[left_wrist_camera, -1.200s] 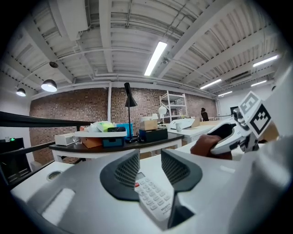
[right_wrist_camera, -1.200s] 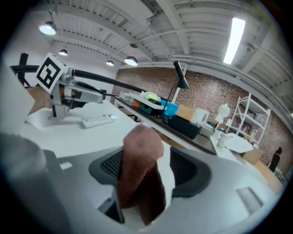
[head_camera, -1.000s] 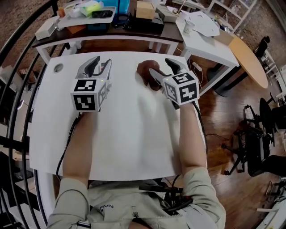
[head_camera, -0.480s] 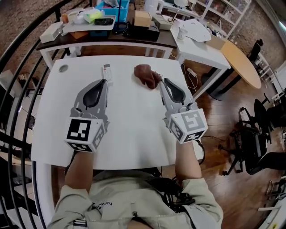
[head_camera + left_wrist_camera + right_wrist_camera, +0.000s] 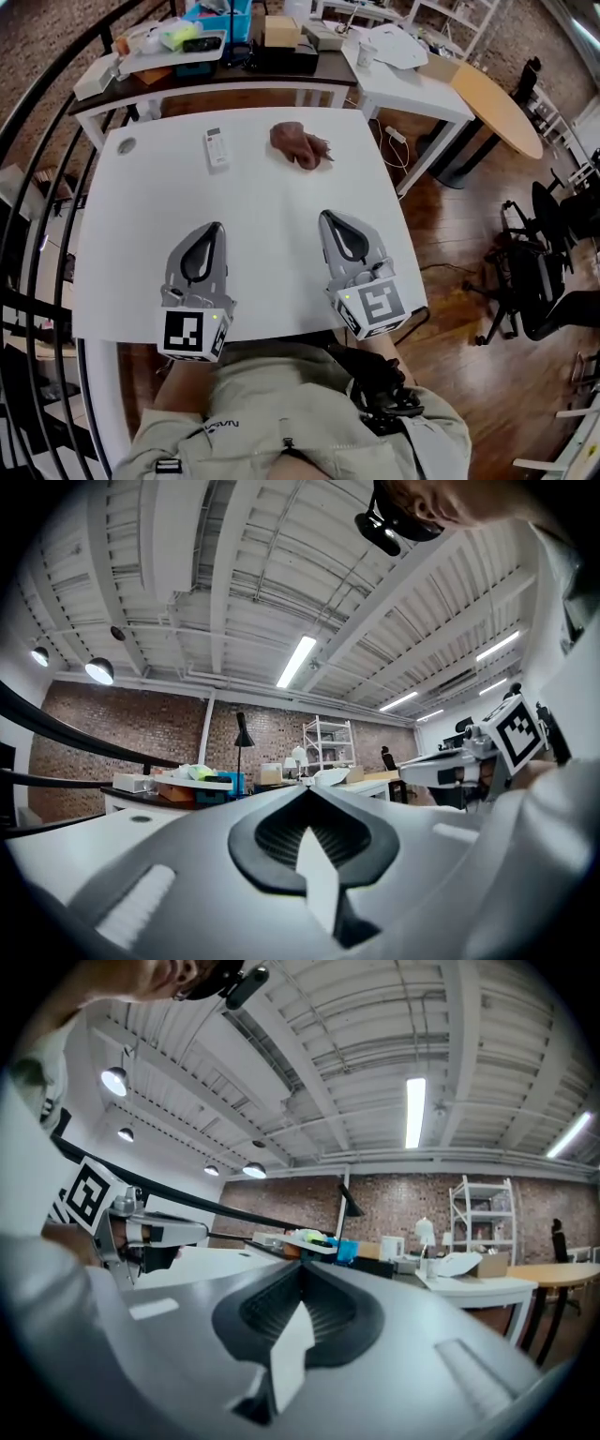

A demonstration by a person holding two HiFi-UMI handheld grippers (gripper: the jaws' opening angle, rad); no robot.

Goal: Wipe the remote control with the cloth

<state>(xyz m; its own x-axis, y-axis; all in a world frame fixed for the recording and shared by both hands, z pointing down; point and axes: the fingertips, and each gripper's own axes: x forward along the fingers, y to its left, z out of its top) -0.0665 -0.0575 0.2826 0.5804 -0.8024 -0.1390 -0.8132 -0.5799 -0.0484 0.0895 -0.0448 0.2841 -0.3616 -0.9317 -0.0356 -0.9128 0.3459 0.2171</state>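
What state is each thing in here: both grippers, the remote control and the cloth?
Left gripper: shut, empty, over the near table edge.
Right gripper: shut, jaws just closed on nothing.
Small white rectangular remote control: lying flat on the white table, not held.
Crumpled reddish-brown cloth: bunched beside the remote, apart from it, not held.
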